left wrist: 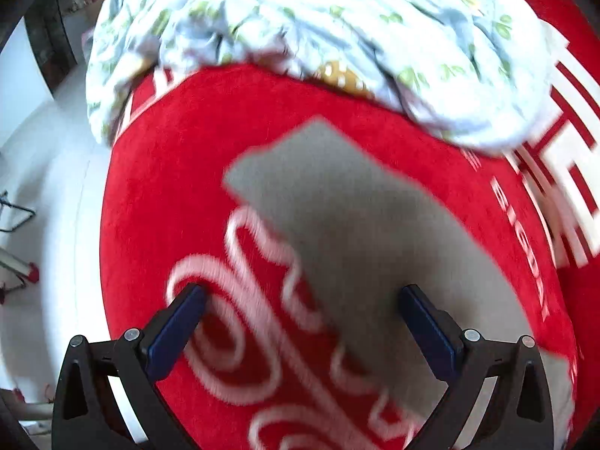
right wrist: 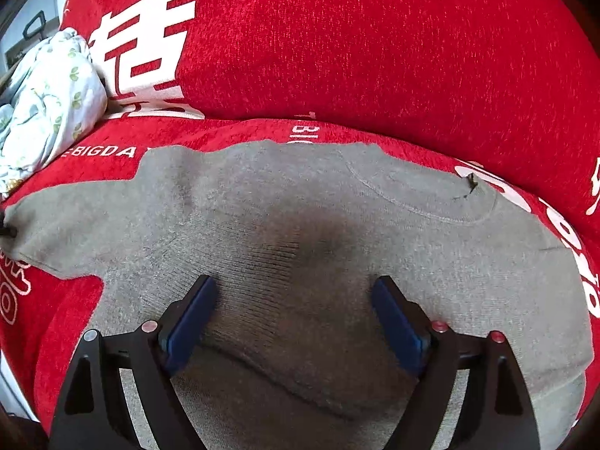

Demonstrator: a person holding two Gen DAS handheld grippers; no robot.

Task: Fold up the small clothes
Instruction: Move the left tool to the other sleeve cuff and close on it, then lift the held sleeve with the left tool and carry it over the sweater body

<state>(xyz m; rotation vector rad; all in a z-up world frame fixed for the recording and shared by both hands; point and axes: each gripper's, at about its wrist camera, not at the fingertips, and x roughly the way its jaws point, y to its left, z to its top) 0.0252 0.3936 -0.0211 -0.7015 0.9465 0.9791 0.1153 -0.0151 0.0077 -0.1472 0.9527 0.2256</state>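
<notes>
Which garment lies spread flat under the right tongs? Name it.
The plain grey sweater, spread flat on the red cover. The pale blue leaf-print cloth is bunched in a heap, off to the side.

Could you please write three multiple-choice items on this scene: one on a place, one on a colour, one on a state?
1. Where does the grey sweater lie?
A. on the red cover
B. on the floor
C. in a basket

2. What colour is the crumpled floral cloth?
A. black
B. light blue with green sprigs
C. orange

3. How stand the right tongs?
A. shut on the sweater
B. shut on nothing
C. open over the sweater

Key: A, red cover shows around the sweater; B, pale blue with green sprigs; C, both fingers stand apart.
</notes>
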